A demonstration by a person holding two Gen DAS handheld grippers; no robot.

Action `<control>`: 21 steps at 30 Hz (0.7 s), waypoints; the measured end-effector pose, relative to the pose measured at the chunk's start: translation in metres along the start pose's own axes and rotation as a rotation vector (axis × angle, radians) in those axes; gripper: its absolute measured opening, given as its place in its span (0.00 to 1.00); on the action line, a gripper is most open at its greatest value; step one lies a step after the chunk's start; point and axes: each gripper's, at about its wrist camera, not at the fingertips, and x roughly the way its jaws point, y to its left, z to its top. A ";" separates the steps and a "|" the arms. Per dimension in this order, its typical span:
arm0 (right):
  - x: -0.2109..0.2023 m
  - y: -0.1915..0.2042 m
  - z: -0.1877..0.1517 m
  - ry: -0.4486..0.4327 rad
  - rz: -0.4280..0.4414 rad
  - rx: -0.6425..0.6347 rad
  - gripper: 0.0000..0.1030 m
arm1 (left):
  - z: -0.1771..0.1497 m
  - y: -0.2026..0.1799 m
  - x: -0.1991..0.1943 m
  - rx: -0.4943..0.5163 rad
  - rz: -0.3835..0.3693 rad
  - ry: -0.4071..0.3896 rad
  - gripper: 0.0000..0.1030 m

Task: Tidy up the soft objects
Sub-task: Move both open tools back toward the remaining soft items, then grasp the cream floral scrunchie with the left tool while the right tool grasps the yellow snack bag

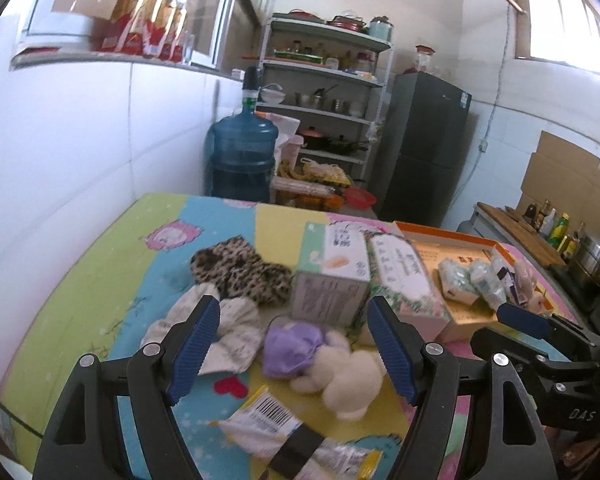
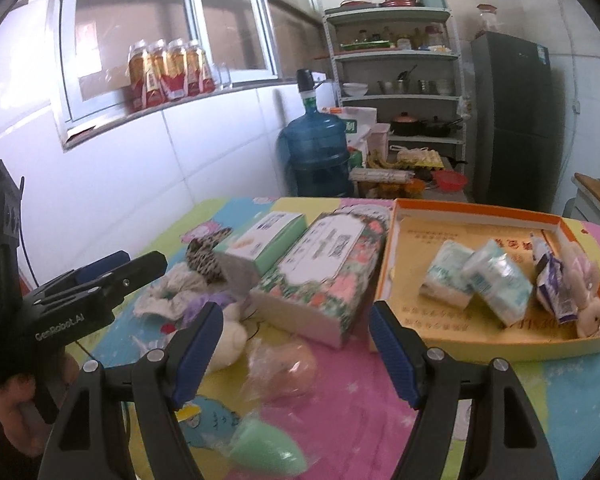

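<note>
My left gripper (image 1: 294, 346) is open above a white plush toy (image 1: 340, 376) with a purple cloth (image 1: 292, 346) on it. A white cloth (image 1: 228, 332) and a leopard-print cloth (image 1: 240, 270) lie to its left. My right gripper (image 2: 296, 350) is open and empty over a pink item in clear wrap (image 2: 280, 364); a green sponge in wrap (image 2: 268, 446) lies nearer. The orange-rimmed box lid (image 2: 476, 210) holds two tissue packs (image 2: 476, 280), a purple packet (image 2: 554, 284) and a small plush bunny (image 2: 588, 300).
A green box (image 1: 330, 270) and a floral box (image 1: 404, 280) stand mid-table on the colourful mat (image 1: 112, 280). A barcoded packet (image 1: 284, 432) lies at the near edge. A water jug (image 1: 242, 156), shelves (image 1: 328, 92) and a fridge (image 1: 424, 148) stand behind the table.
</note>
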 end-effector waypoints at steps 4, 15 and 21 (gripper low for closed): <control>-0.001 0.013 -0.005 0.010 0.033 -0.024 0.73 | -0.007 0.012 -0.005 -0.014 0.012 0.002 0.75; 0.031 0.085 -0.040 0.202 0.287 -0.263 0.73 | -0.003 0.062 -0.008 -0.014 0.001 0.011 0.75; 0.052 0.097 -0.050 0.270 0.298 -0.282 0.73 | -0.007 0.081 0.012 0.057 -0.009 0.069 0.75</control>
